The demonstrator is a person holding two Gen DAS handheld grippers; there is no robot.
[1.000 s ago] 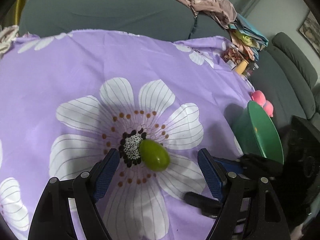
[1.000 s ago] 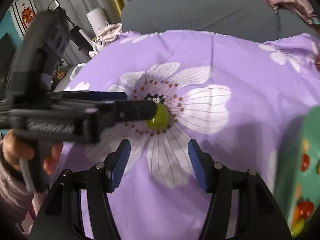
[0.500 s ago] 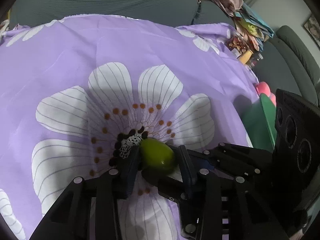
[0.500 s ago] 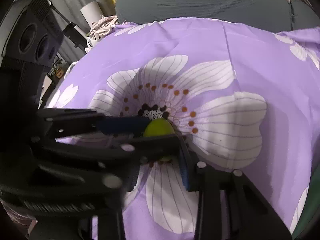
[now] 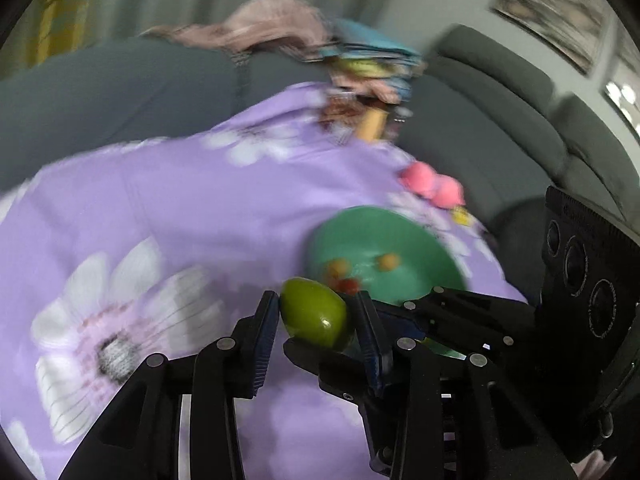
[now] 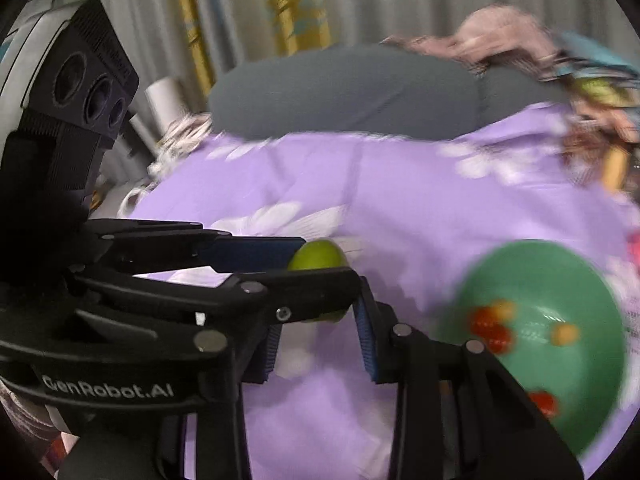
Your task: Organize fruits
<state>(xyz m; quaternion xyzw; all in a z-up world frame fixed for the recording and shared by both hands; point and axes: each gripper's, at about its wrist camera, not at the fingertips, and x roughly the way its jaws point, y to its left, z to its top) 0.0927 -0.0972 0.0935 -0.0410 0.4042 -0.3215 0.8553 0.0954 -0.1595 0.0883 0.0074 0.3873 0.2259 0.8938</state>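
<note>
A green oval fruit [image 5: 313, 316] is clamped between the blue pads of my left gripper [image 5: 316, 322] and held above the purple flowered cloth [image 5: 160, 208]. It also shows in the right wrist view [image 6: 318, 256], partly hidden by black fingers. My right gripper [image 6: 318, 344] is closed on the same fruit from the other side, its fingers [image 5: 320, 354] crossing under the left ones. A green bowl [image 5: 424, 240] with small red and orange fruits lies just beyond to the right; it also shows in the right wrist view [image 6: 592, 280].
Two pink round things [image 5: 434, 186] lie past the bowl at the cloth's edge. A pile of clothes and clutter [image 5: 360, 68] sits at the far right corner. A grey sofa [image 5: 500, 120] runs behind and to the right. The views are motion-blurred.
Both grippers closed on the green fruit on the cloth's flower, then lifted it and carried it right, toward the green bowl.
</note>
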